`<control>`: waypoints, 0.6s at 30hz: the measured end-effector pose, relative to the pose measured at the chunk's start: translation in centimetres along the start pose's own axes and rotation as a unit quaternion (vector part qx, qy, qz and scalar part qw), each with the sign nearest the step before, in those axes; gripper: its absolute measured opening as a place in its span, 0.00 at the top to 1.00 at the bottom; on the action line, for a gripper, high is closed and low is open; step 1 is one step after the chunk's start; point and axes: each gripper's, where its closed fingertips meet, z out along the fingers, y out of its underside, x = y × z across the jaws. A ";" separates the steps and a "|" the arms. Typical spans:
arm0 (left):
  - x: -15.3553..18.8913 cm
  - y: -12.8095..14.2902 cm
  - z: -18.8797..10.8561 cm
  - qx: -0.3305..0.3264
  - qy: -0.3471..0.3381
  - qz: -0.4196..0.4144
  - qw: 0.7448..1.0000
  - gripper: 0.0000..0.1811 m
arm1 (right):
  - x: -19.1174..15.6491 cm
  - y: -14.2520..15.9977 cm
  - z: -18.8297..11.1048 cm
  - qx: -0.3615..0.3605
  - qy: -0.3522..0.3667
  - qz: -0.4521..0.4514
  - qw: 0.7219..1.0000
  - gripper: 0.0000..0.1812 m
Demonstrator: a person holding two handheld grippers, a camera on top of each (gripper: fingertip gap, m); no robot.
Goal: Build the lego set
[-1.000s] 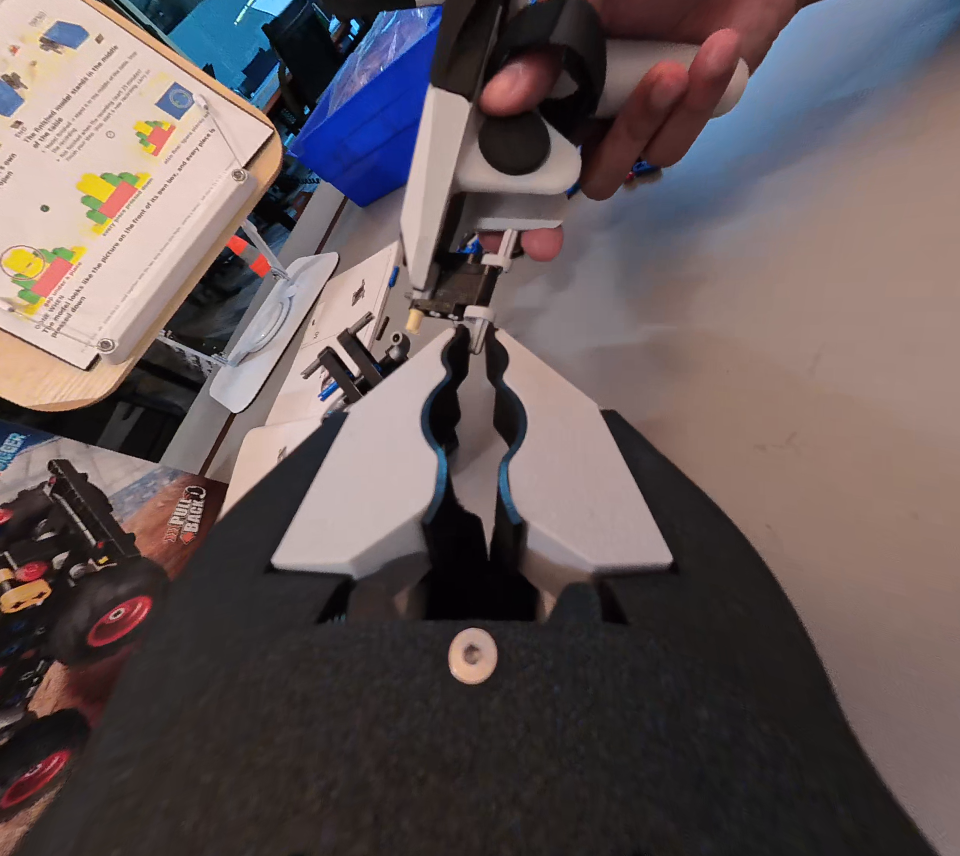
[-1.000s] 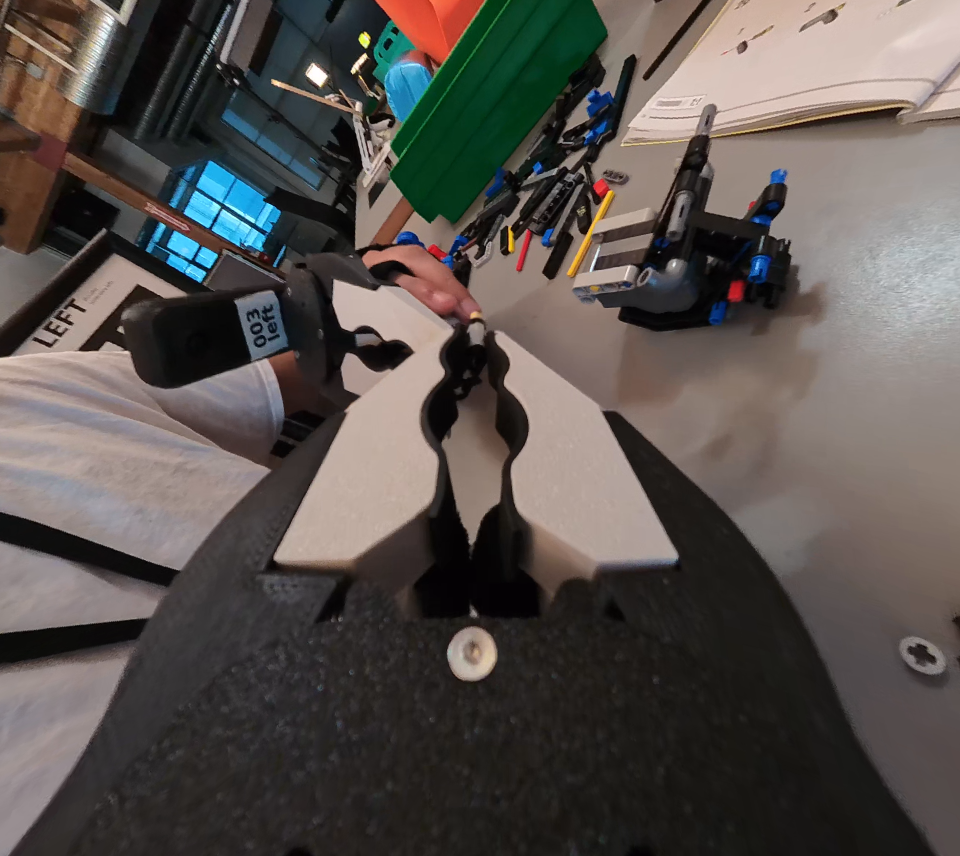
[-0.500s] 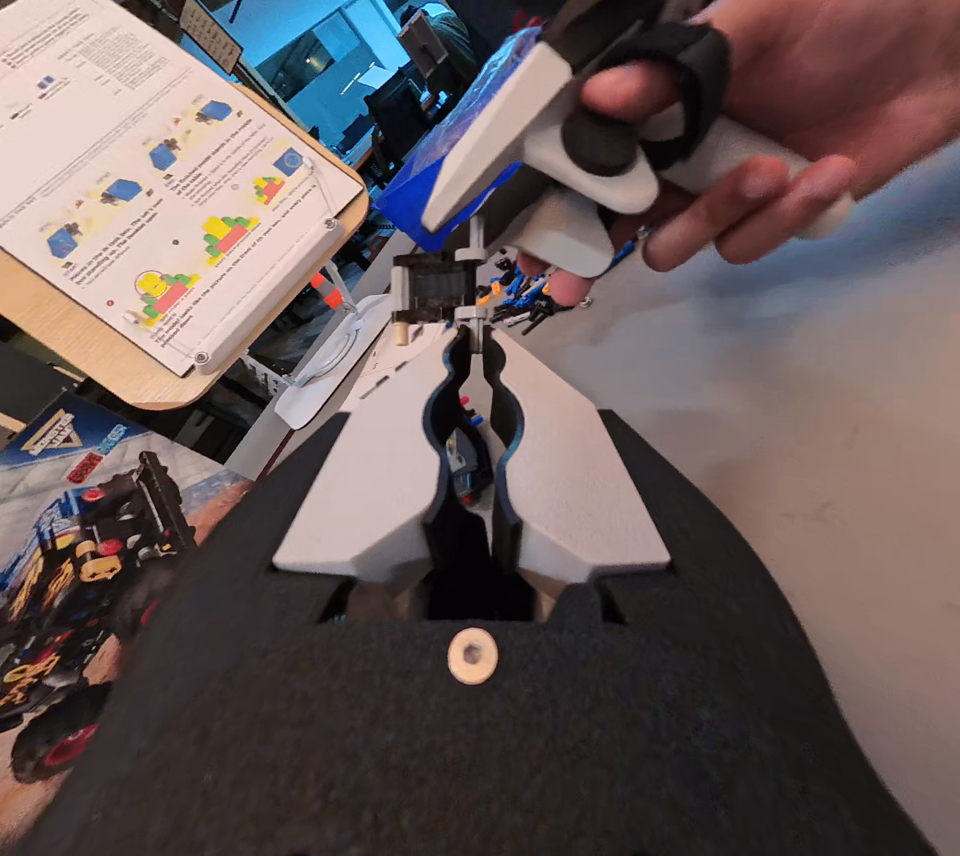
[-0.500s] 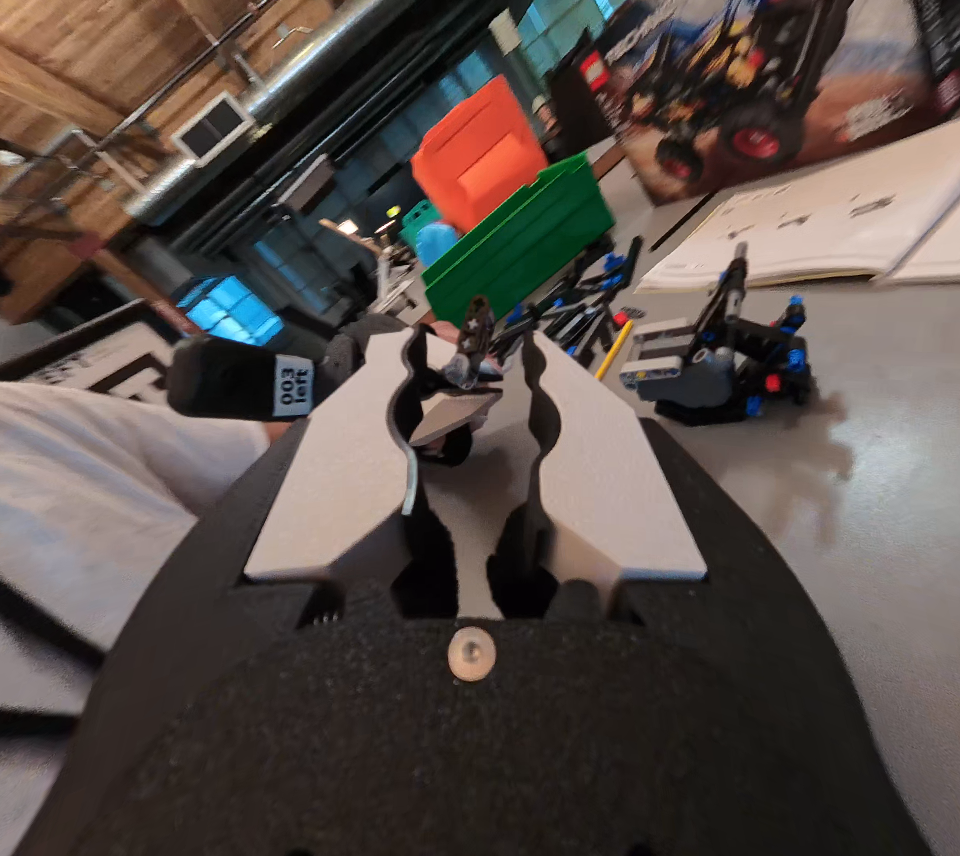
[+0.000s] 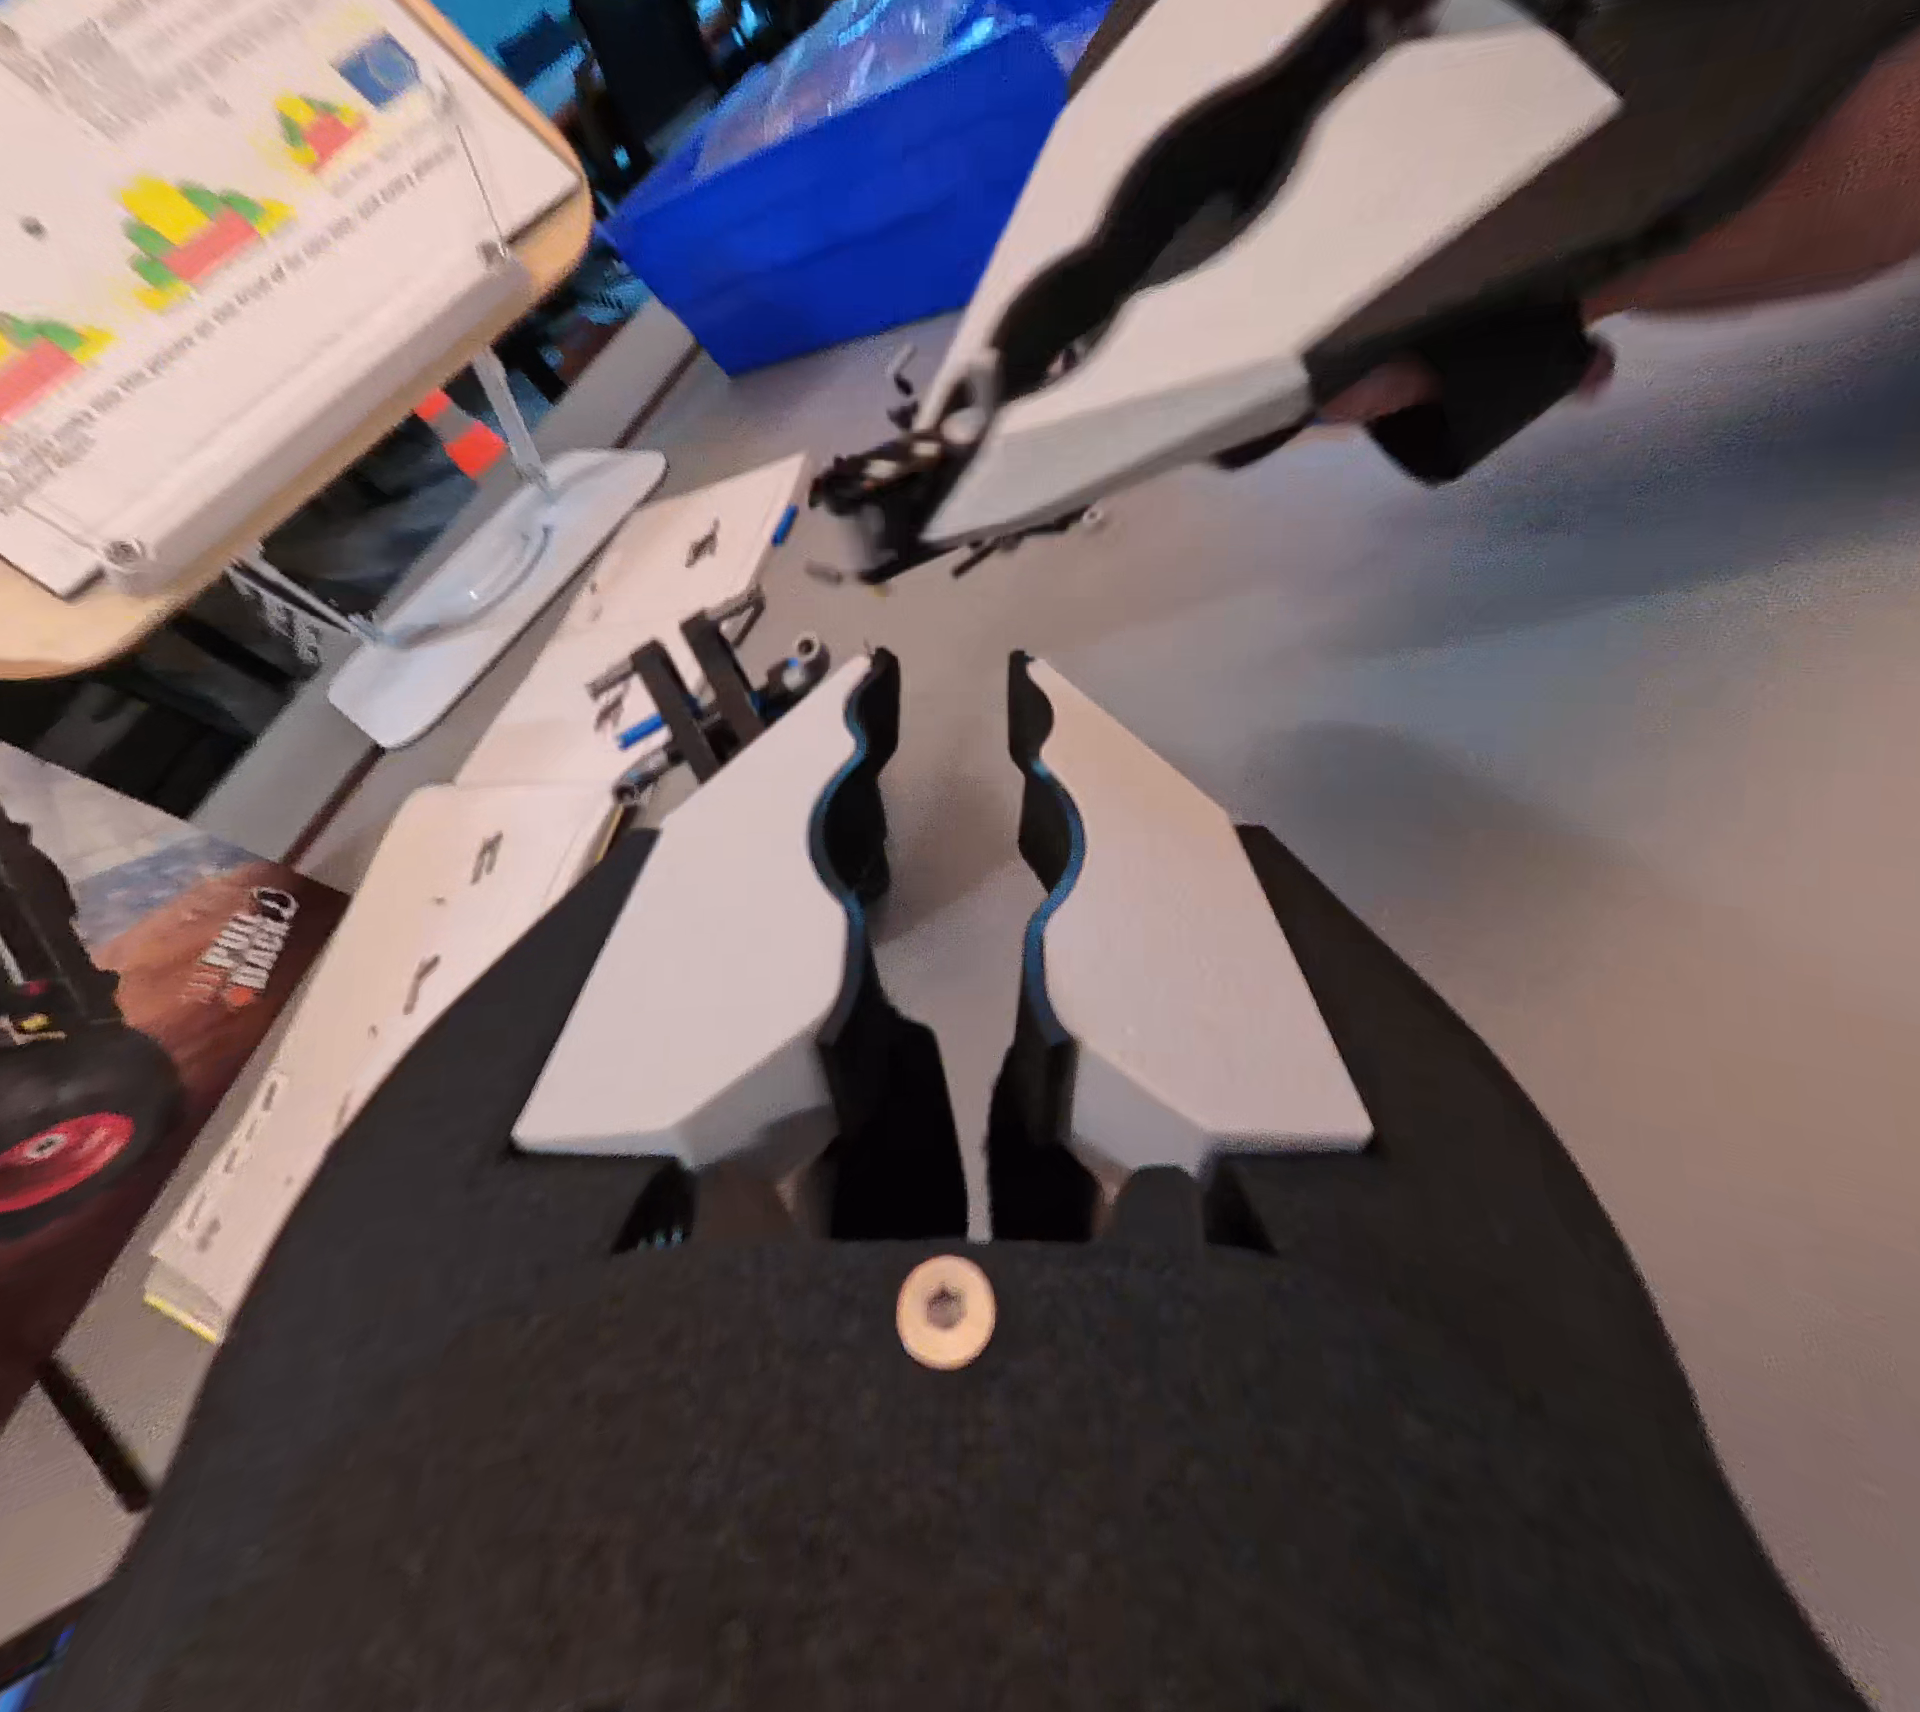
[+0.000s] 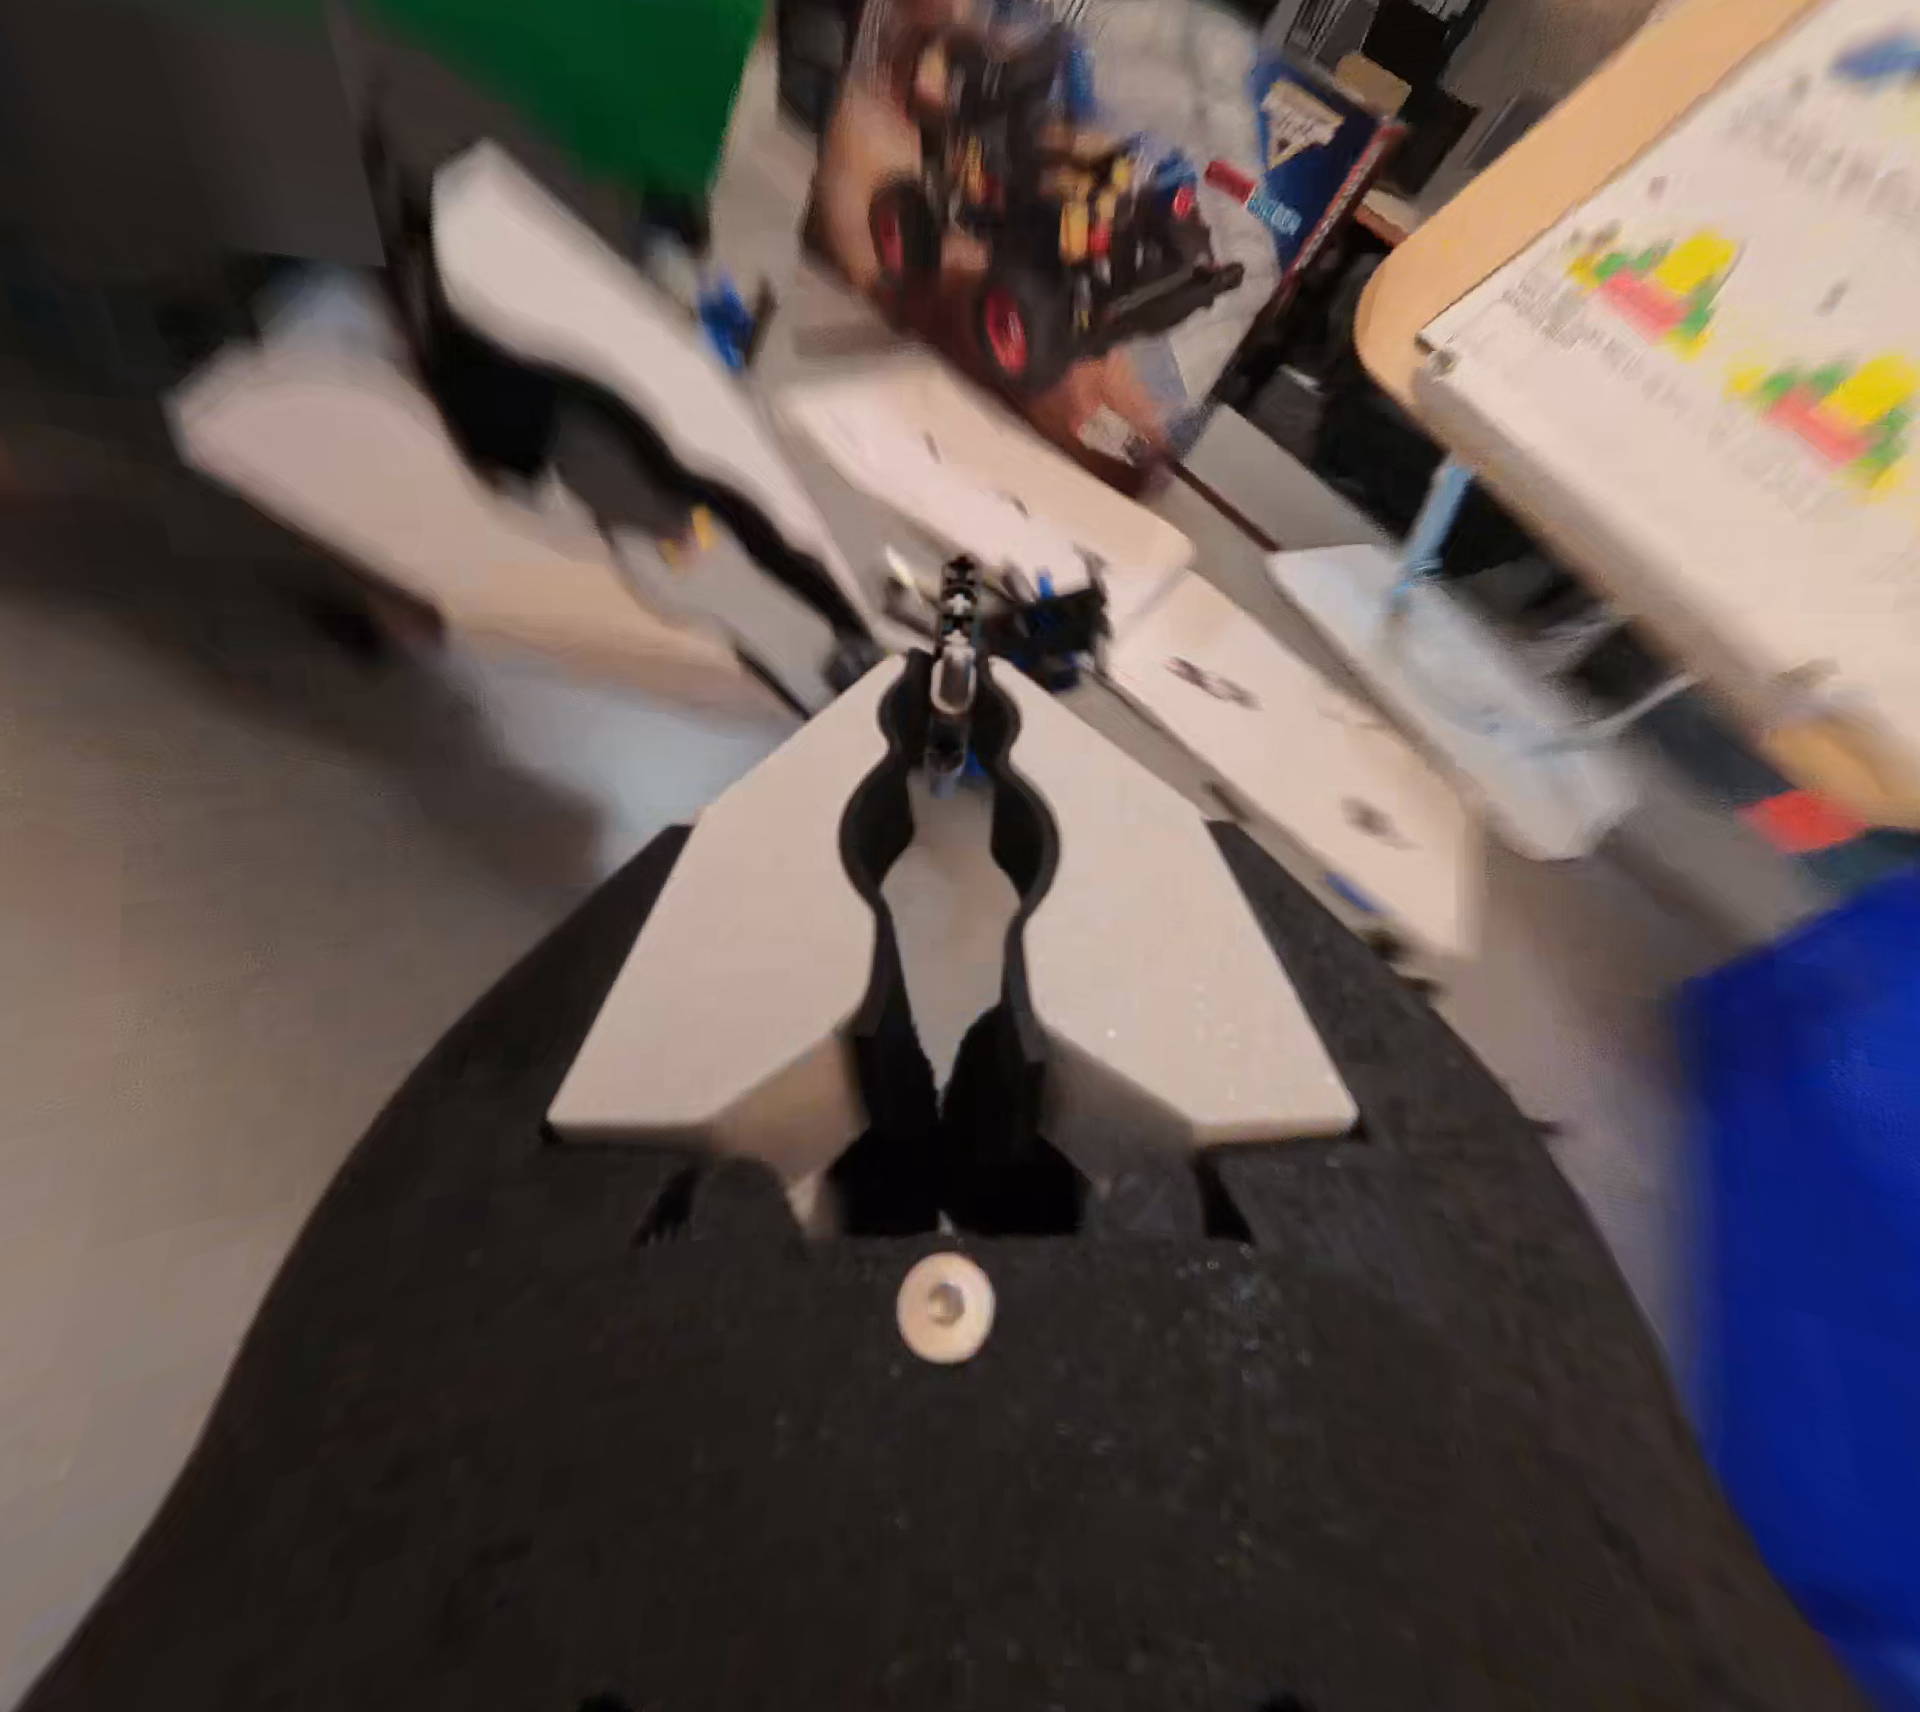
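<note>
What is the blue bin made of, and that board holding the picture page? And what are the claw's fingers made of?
The blue bin looks like smooth, slightly shiny plastic, judging by its even colour. The board looks like pale wood, going by its tan edge; blur hides any grain. The left claw has matte grey fingers, probably hard plastic, with a faintly grainy surface.

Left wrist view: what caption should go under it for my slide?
Open left gripper hovers above the table while the right gripper carries a small black piece.

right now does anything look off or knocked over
Nothing stands out. The left gripper is open and empty; the right gripper is shut on a small black piece. The booklet lies flat. Motion blur hides finer detail.
</note>
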 end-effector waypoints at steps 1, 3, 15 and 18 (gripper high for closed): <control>-0.3 0.4 -0.1 -0.007 0.007 -0.007 1.000 0.90 | 0.3 1.2 -0.1 -0.040 0.017 -0.103 0.994 0.96; -0.7 1.2 -0.1 -0.026 0.025 -0.025 0.999 0.90 | 0.5 3.5 -0.4 -0.094 0.023 -0.277 0.956 0.96; -1.8 1.8 0.2 -0.037 0.025 -0.072 0.996 0.92 | -4.1 7.9 -0.7 -0.190 -0.156 -0.327 0.912 0.91; -1.7 1.9 0.2 -0.040 0.031 -0.077 0.996 0.92 | -4.8 8.0 -0.9 -0.198 -0.169 -0.291 0.921 0.87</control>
